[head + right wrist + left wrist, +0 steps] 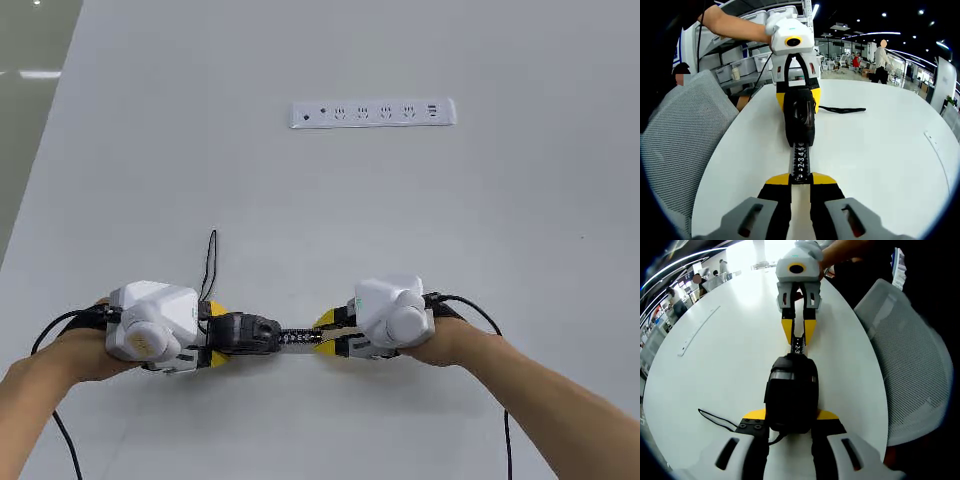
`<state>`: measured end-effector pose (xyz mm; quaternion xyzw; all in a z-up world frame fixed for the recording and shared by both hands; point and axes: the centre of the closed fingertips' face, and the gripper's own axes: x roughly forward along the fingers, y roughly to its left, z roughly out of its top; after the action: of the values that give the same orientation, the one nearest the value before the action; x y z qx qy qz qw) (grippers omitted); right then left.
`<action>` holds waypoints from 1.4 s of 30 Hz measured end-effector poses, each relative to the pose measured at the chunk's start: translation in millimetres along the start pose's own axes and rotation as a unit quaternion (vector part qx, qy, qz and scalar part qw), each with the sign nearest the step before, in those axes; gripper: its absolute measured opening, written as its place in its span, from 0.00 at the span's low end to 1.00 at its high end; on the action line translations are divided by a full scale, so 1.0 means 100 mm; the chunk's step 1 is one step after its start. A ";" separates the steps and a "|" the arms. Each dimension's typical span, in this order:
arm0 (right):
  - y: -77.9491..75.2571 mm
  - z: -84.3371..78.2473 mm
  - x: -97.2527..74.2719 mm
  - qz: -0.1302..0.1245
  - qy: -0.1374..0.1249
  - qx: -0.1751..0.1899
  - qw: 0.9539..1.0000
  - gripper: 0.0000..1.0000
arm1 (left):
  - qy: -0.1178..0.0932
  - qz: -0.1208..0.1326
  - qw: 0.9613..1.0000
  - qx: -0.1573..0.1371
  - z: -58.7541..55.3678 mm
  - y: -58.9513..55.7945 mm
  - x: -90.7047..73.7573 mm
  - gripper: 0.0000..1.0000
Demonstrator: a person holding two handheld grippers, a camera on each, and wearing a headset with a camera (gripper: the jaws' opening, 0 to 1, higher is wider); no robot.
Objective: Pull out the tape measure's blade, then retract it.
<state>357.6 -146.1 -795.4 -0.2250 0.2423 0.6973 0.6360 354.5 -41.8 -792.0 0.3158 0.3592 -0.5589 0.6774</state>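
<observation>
While only a short run of blade [297,337] showed between the two tools, the black tape measure [245,333] sat low and left of centre in the head view. Whether it rested on the white table [420,220] or hung just over it could not be told. The left gripper [216,334] clamped the case between its yellow tips. The right gripper [325,335], just right of it, had its jaws pinched narrow on the blade's free end, with the printed numbers running up the middle of the right gripper view.

The likeliest trouble was the thin blade slipping out of that narrow pinch as the hands parted, so that it snapped back into the case. A pull off the blade's line could also twist the case in the left gripper or kink the blade.

A loose black strap [210,265] trailed above the case and could snag. A power strip [373,112] lay well apart, near the top of the frame.
</observation>
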 end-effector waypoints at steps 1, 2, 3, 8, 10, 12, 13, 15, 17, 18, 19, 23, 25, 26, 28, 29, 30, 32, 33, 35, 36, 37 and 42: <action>0.00 0.00 0.00 0.000 0.000 0.000 1.000 0.11 | 0.000 0.000 1.000 0.000 0.00 0.00 0.00 0.29; 0.00 -0.01 -0.01 0.000 0.000 0.001 1.000 0.11 | 0.000 0.000 1.000 0.000 0.00 0.00 0.00 0.29; 0.00 -0.01 -0.01 0.000 0.000 0.000 1.000 0.11 | 0.000 0.000 1.000 0.000 0.00 0.00 0.00 0.29; 0.00 -0.02 -0.02 -0.001 0.001 -0.001 1.000 0.11 | 0.001 0.000 1.000 0.000 -0.01 0.00 0.00 0.29; 0.00 -0.03 -0.03 -0.001 0.001 -0.002 1.000 0.11 | 0.001 0.000 1.000 0.000 -0.01 0.00 0.00 0.29; 0.00 -0.03 -0.03 -0.001 0.001 -0.002 1.000 0.11 | 0.001 0.000 1.000 0.000 -0.02 0.00 0.01 0.29; 0.00 -0.04 -0.03 -0.001 0.002 -0.002 1.000 0.11 | 0.001 0.000 1.000 0.000 -0.02 0.00 0.01 0.29; 0.00 -0.04 -0.04 -0.001 0.002 -0.001 1.000 0.11 | 0.001 0.000 1.000 0.000 -0.02 0.00 0.01 0.29; 0.00 -0.05 -0.05 -0.001 0.002 -0.001 1.000 0.11 | 0.001 0.000 1.000 0.000 -0.03 0.00 0.01 0.29; 0.00 -0.05 -0.05 -0.001 0.002 -0.001 1.000 0.11 | 0.001 0.000 1.000 0.000 -0.03 0.00 0.01 0.29; 0.00 -0.05 -0.05 -0.001 0.002 -0.001 1.000 0.11 | 0.001 0.000 1.000 0.000 -0.03 0.00 0.01 0.29; 0.00 -0.06 -0.07 -0.001 0.003 0.000 1.000 0.11 | 0.001 0.001 1.000 -0.001 -0.04 0.00 0.02 0.29; 0.00 -0.07 -0.08 -0.001 0.004 0.000 1.000 0.11 | 0.002 0.001 1.000 0.000 -0.03 0.00 0.01 0.29; 0.00 -0.08 -0.08 -0.001 0.004 0.001 1.000 0.11 | 0.002 0.001 1.000 0.000 -0.03 0.00 0.01 0.29; -0.01 -0.08 -0.09 -0.001 0.004 0.000 1.000 0.11 | 0.001 0.000 1.000 -0.001 -0.03 0.00 0.01 0.29; -0.01 -0.09 -0.10 -0.001 0.004 -0.001 1.000 0.11 | 0.001 0.000 1.000 -0.001 -0.03 0.00 0.01 0.29; -0.01 -0.09 -0.10 -0.001 0.004 0.000 1.000 0.11 | 0.001 0.000 1.000 -0.001 -0.02 0.00 0.01 0.29; -0.01 -0.09 -0.11 -0.002 0.005 -0.002 1.000 0.12 | 0.000 -0.001 1.000 -0.002 -0.02 0.00 0.01 0.29; -0.01 -0.10 -0.12 -0.002 0.005 -0.002 1.000 0.12 | 0.000 -0.001 1.000 -0.002 -0.02 0.00 0.01 0.29; -0.01 -0.10 -0.13 -0.002 0.005 -0.002 1.000 0.12 | 0.001 -0.001 1.000 -0.002 -0.02 0.00 0.01 0.29; -0.01 -0.10 -0.13 -0.002 0.005 -0.002 1.000 0.12 | 0.001 -0.001 1.000 -0.002 -0.02 0.00 0.01 0.29; -0.01 -0.10 -0.13 -0.002 0.005 -0.002 1.000 0.12 | 0.001 -0.001 1.000 -0.002 -0.02 0.00 0.01 0.29; -0.01 -0.09 -0.14 -0.002 0.003 -0.001 1.000 0.11 | 0.000 -0.001 1.000 -0.003 -0.03 0.00 0.02 0.29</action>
<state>360.2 -163.0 -794.0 -0.2285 0.2435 0.6951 0.6367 354.7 -40.3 -794.7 0.3137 0.3615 -0.5585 0.6775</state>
